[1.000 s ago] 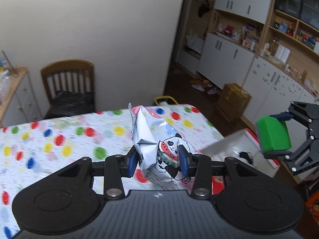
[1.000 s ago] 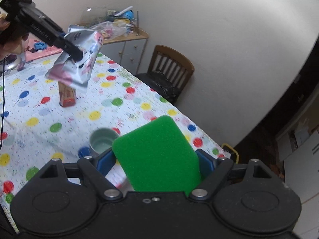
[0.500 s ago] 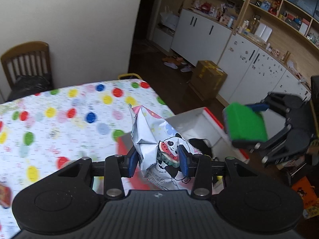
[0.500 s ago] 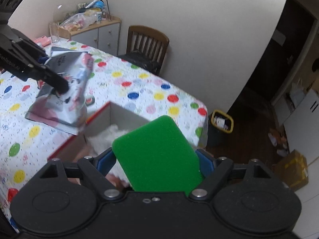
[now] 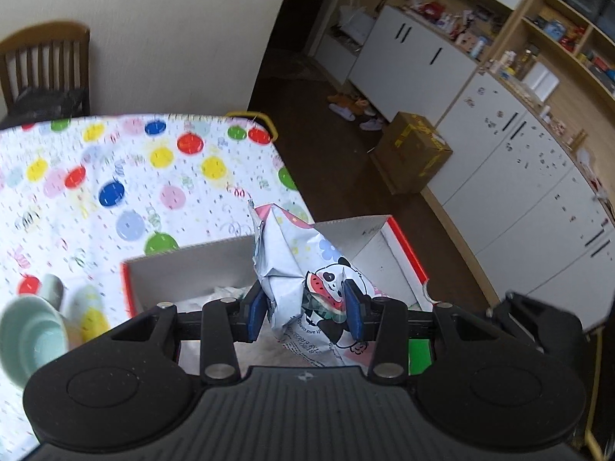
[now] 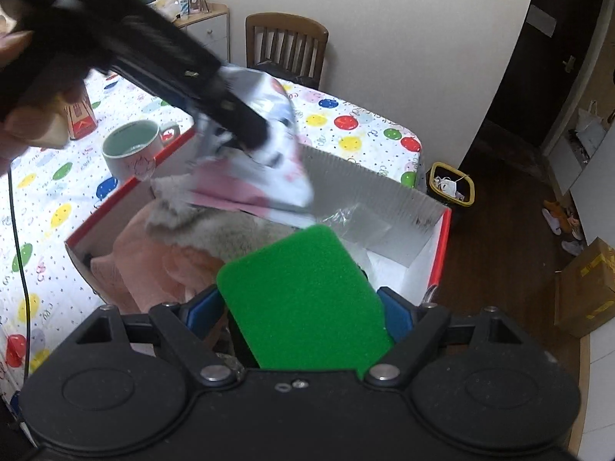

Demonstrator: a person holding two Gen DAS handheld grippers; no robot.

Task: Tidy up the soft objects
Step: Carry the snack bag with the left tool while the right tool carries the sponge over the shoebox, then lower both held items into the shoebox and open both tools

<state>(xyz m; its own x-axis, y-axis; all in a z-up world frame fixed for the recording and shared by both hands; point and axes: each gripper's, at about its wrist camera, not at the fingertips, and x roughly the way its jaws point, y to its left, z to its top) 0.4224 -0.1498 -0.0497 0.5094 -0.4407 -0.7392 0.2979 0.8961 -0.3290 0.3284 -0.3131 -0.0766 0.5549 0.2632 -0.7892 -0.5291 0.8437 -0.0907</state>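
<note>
My left gripper (image 5: 305,305) is shut on a crinkled silver snack bag (image 5: 292,265) printed with a panda, held above an open red-edged cardboard box (image 5: 403,242). In the right wrist view the bag (image 6: 269,169) hangs blurred over the box (image 6: 442,246). My right gripper (image 6: 301,309) is shut on a green sponge (image 6: 303,303), held over the box's near side. Inside the box lie a pink cloth (image 6: 146,265) and a grey fluffy thing (image 6: 215,226).
The box stands at the corner of a table with a polka-dot cloth (image 5: 115,176). A pale green mug (image 6: 130,150) and a small red carton (image 6: 80,119) stand left of the box. A wooden chair (image 6: 286,48) stands beyond; a yellow bin (image 6: 451,184) sits on the floor.
Both grippers have moved in over the open box. The snack bag and the green sponge now hang above its contents, closer together than before.
</note>
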